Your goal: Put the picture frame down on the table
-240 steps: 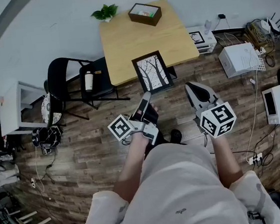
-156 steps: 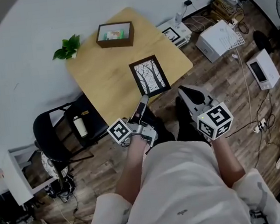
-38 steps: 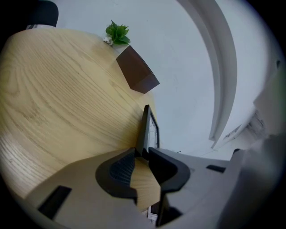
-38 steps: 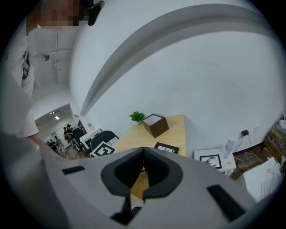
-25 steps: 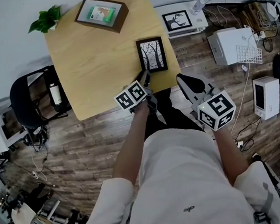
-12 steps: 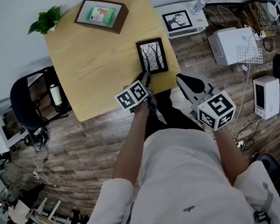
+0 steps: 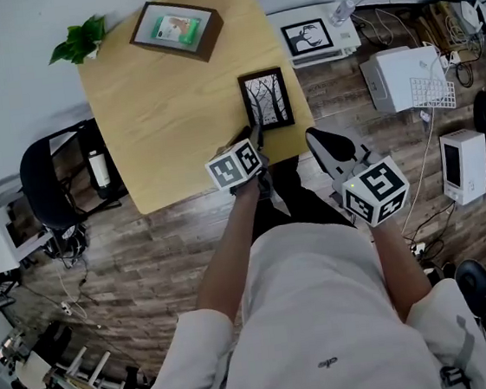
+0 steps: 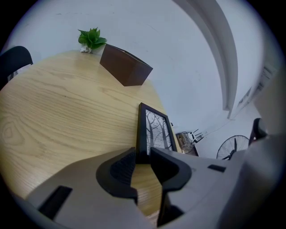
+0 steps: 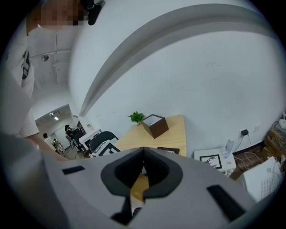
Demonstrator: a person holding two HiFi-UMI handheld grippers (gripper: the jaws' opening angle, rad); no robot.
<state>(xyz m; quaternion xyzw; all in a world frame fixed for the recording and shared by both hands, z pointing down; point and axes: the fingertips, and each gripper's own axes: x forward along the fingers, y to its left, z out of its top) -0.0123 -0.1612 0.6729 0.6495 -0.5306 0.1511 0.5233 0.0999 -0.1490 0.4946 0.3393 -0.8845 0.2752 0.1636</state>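
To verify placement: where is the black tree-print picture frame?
Head view: the black tree-print picture frame lies at the wooden table's right edge, held by the left gripper.

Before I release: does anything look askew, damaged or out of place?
Nothing damaged or spilled. The frame lies close to the table's right edge, slightly skewed to it, with the left claw shut on its near end. The right claw is shut, empty, off the table.

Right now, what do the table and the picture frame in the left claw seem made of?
Table: probably wood or wood-look laminate, pale and matte, with visible grain lines. Picture frame in the left claw: smooth black border, painted wood or plastic; the look leaves it open.
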